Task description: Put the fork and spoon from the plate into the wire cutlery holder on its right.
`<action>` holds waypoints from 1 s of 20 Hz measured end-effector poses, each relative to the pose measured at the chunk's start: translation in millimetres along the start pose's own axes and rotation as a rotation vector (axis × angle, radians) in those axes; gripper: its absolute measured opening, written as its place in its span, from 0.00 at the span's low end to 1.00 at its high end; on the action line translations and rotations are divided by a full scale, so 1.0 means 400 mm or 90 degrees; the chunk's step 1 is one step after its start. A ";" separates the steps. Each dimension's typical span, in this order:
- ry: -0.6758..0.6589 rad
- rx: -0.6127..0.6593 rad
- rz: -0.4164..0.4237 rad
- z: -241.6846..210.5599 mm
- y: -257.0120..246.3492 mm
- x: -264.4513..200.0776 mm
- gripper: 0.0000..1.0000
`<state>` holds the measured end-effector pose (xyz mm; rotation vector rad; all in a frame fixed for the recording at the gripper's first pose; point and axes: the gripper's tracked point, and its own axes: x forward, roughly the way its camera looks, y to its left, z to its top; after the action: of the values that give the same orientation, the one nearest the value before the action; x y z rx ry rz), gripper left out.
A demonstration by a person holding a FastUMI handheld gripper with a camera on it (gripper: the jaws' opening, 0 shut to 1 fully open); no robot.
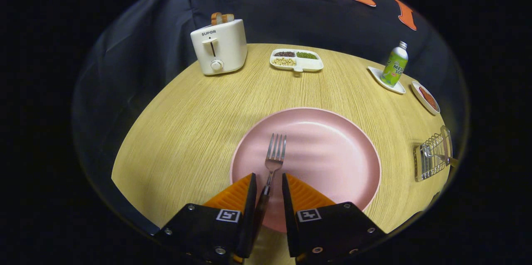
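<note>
The wooden surface (187, 123) carries everything here, and the biggest thing on it is the one pink plate (324, 153), lying just ahead of the gripper (268, 186). On the plate there is one fork (275, 155), tines pointing away, its handle running back between the jaws; no spoon lies on the plate. To the plate's right, well apart from it, stands the one wire cutlery holder (432, 157), and a metal handle seems to lie in or across it, which may be the spoon, though it is small and warped there, so I cannot be sure. If so, half the task looks done and the fork is what is left. The jaws stand spread, one on each side of the fork's handle with a gap showing on both sides, so the grip is not yet made; closing, lifting and carrying to the holder all remain. Farther back there is one toaster (219, 47) with bread in its slot, one divided tray (297, 60) holding three sorts of beans, one green bottle (395, 64) on a small dish, and one small saucer (425, 97) of something red.
</note>
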<state>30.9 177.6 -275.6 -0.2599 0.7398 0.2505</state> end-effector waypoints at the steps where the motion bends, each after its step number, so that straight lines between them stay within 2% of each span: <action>1: 0.001 -0.002 0.000 -0.002 0.002 0.003 0.30; 2: 0.002 -0.002 0.000 -0.003 0.005 0.004 0.27; 5: 0.003 0.004 -0.017 0.001 -0.023 0.001 0.05; 13: -0.014 0.030 0.010 0.042 -0.043 -0.056 0.02; 20: -0.031 0.043 0.015 0.061 -0.121 -0.136 0.02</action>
<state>22.7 132.9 -213.9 -0.1810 0.7020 0.2537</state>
